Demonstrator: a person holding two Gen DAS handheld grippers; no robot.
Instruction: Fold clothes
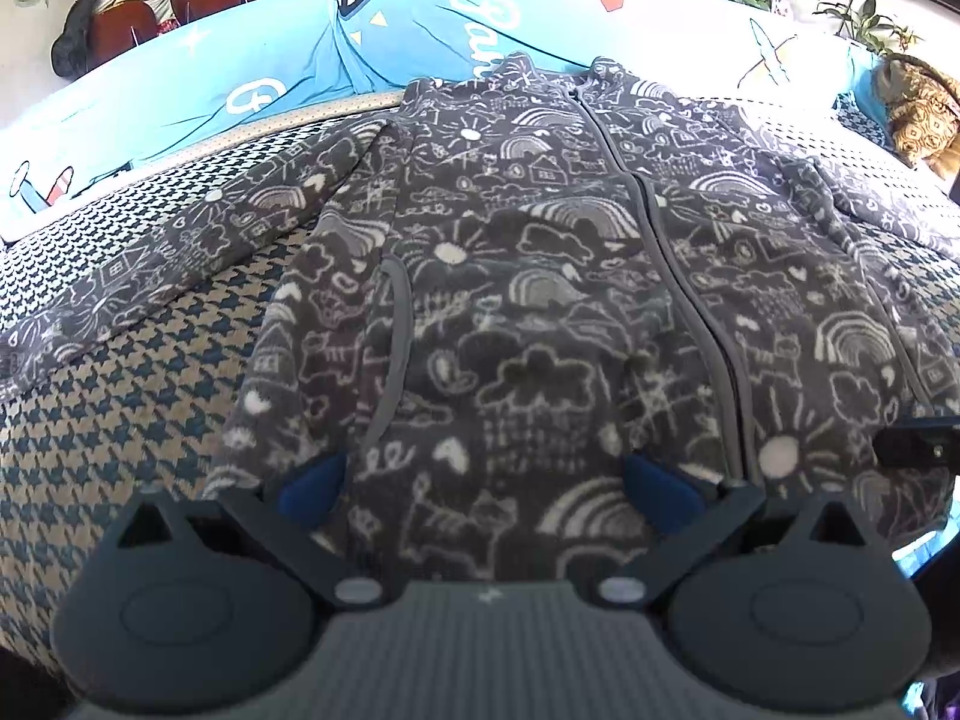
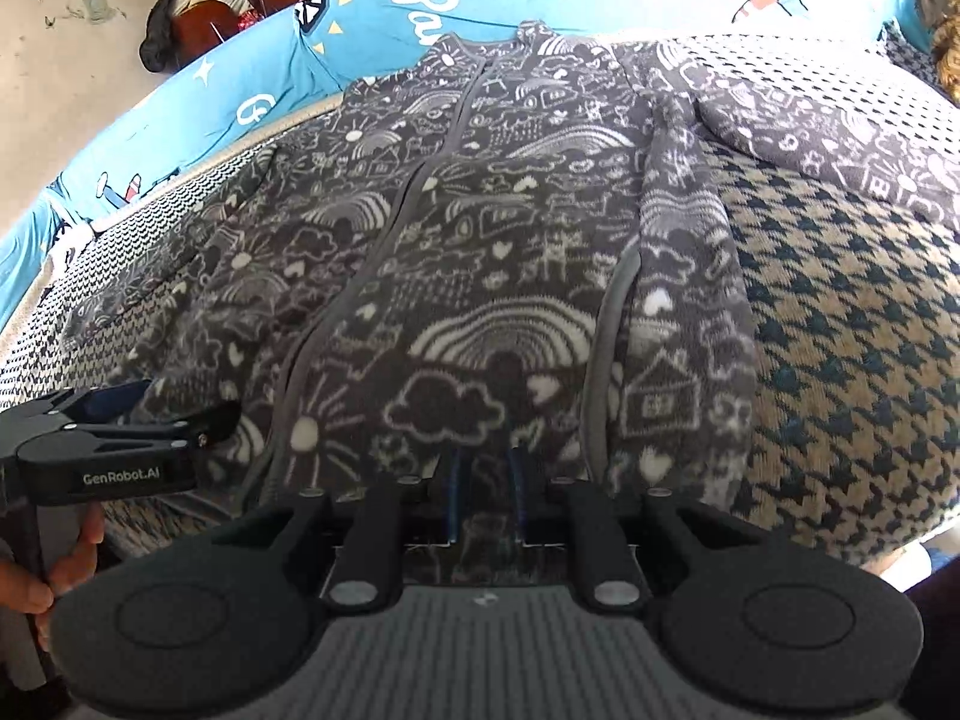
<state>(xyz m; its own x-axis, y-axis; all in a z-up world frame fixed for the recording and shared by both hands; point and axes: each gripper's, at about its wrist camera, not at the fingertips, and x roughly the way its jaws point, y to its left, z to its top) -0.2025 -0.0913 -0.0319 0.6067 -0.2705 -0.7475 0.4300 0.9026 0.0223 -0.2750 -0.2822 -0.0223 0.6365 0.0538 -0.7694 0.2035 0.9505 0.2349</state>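
Grippers first: your left gripper (image 1: 486,480) spread wide over jacket hem (image 1: 480,528), pads clear of cloth. Your right gripper (image 2: 485,492) nearly together, narrow gap, fleece between fingers; whether pads press it, cannot tell. Grey doodle-print fleece jacket (image 2: 480,252) lies flat, zipped, sleeves out, on houndstooth cover (image 2: 840,312). Beyond: blue bedding (image 1: 270,60), chairs (image 1: 180,0).

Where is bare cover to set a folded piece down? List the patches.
Two houndstooth cover patches: one between the fleece jacket body and its left sleeve, one right of the body below the right sleeve. The jacket crowds the middle; the blue quilt borders the back.
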